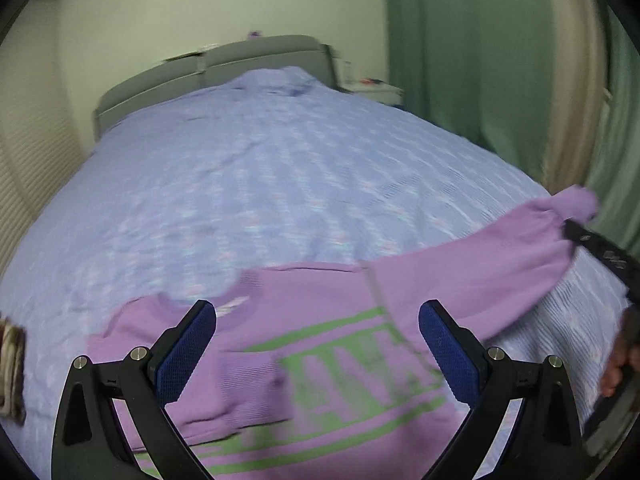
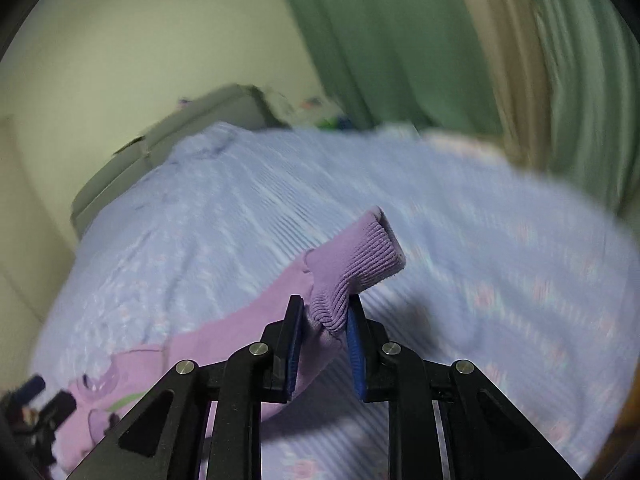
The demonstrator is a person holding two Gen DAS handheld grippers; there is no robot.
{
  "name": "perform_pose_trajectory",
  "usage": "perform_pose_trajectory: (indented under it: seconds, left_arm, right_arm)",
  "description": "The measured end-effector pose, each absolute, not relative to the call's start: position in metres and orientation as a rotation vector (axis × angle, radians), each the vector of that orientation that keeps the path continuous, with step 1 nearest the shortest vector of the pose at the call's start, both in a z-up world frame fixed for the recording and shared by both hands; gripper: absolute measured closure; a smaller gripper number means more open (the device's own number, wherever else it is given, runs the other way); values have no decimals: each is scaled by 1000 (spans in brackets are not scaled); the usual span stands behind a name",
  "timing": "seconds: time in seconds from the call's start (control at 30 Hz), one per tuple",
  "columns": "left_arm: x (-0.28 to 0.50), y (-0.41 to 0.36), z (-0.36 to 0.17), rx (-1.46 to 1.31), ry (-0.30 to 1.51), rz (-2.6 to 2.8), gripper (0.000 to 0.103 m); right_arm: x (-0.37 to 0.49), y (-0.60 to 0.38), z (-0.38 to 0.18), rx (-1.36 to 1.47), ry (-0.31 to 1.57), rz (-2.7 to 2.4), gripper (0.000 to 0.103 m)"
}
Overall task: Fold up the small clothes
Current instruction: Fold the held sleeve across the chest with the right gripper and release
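Observation:
A small purple sweatshirt (image 1: 320, 360) with green lettering lies on the lilac bedspread (image 1: 260, 184). My left gripper (image 1: 318, 320) is open and empty, hovering over the shirt's chest near the collar. My right gripper (image 2: 326, 320) is shut on the ribbed cuff (image 2: 360, 256) of one purple sleeve and holds it above the bed. In the left wrist view that sleeve (image 1: 480, 264) stretches out to the right, with the right gripper (image 1: 600, 248) at its cuff. The shirt's body shows at the lower left of the right wrist view (image 2: 120, 380).
The bed has a grey headboard (image 1: 224, 68) at the far end. Green curtains (image 1: 480, 60) hang to the right. A striped cloth (image 1: 12, 368) lies at the bed's left edge. A cream wall stands behind.

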State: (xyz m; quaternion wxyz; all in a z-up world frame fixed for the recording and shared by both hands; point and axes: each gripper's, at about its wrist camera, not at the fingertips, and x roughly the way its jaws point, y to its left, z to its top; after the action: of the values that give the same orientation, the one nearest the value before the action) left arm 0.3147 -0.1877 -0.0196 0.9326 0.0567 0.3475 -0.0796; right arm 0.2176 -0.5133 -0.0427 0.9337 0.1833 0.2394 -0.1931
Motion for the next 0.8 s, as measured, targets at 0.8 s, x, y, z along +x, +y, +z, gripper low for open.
perform_pose_trajectory:
  seconds: [0.8]
  left_arm:
    - [260,6,-47,18,758,104,0]
  right_arm:
    - [291,-189,-76,-357,740,95,80]
